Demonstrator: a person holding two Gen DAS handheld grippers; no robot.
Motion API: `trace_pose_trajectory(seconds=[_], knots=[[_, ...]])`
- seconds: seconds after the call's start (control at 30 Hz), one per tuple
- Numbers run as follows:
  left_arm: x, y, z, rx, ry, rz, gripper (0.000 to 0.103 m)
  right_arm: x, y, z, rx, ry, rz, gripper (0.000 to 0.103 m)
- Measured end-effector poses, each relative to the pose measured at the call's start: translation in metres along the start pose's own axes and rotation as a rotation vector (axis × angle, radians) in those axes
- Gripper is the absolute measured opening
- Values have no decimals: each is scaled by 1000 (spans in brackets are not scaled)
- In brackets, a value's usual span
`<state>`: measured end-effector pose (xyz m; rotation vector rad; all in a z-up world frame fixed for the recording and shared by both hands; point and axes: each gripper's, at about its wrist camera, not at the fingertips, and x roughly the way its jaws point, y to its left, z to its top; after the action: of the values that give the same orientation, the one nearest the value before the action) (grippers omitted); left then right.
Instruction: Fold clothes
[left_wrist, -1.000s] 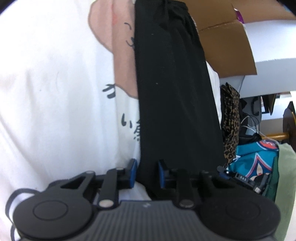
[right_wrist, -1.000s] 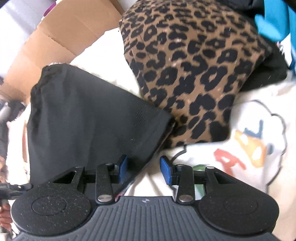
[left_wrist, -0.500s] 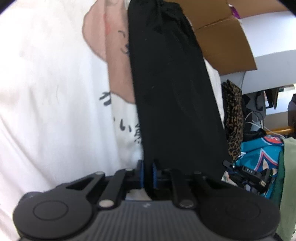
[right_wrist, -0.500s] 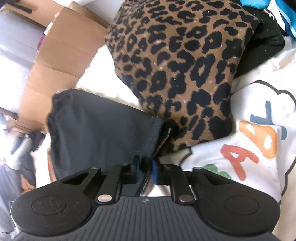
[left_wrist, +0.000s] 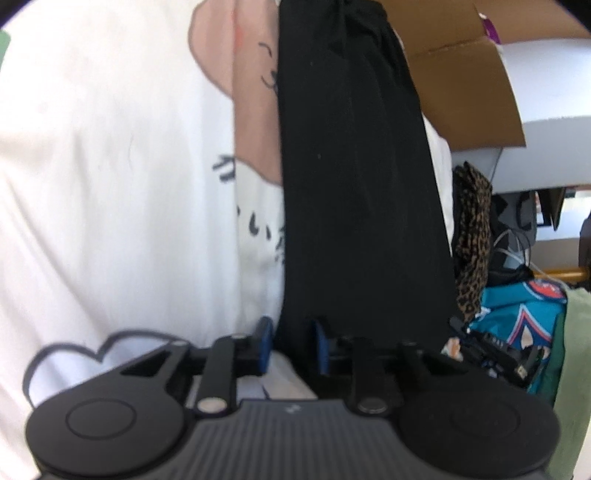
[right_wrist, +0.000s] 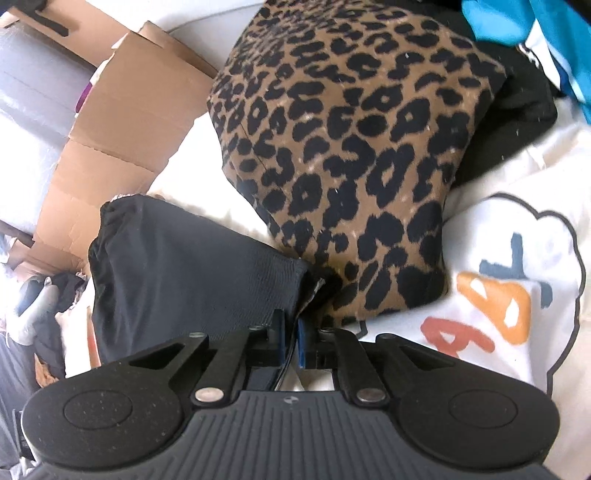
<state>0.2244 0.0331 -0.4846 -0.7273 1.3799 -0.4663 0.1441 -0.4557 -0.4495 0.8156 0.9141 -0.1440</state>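
A long black folded garment (left_wrist: 354, 177) lies on a white printed sheet (left_wrist: 110, 184), running away from my left gripper (left_wrist: 291, 345). The left jaws are opening, and the garment's near left corner sits loose between the blue pads (left_wrist: 264, 345). In the right wrist view the same black garment (right_wrist: 192, 280) spreads out to the left. My right gripper (right_wrist: 291, 341) is shut on its near right corner, with the hem pinched between the pads.
A leopard-print garment (right_wrist: 351, 166) lies right beside the black one, on the white sheet (right_wrist: 509, 229). An opened cardboard box (right_wrist: 122, 122) stands at the far end. Teal clothing (left_wrist: 517, 321) and a green cloth (left_wrist: 576, 369) are heaped at the right.
The right jaws went from wide apart to closed on the black garment's corner. The left jaws closed on the garment's edge, then parted again.
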Motion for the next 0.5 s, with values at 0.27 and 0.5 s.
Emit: trace_pose_trajectory(seconds=[0.27,0.5], knots=[[10,-6,-28,-15,101,-51,29,-3,3,-1,-20,-30,-42,4],[26,-19,-48,-2,198,-108,29,-10,13,1,-94,-50,-108,3]])
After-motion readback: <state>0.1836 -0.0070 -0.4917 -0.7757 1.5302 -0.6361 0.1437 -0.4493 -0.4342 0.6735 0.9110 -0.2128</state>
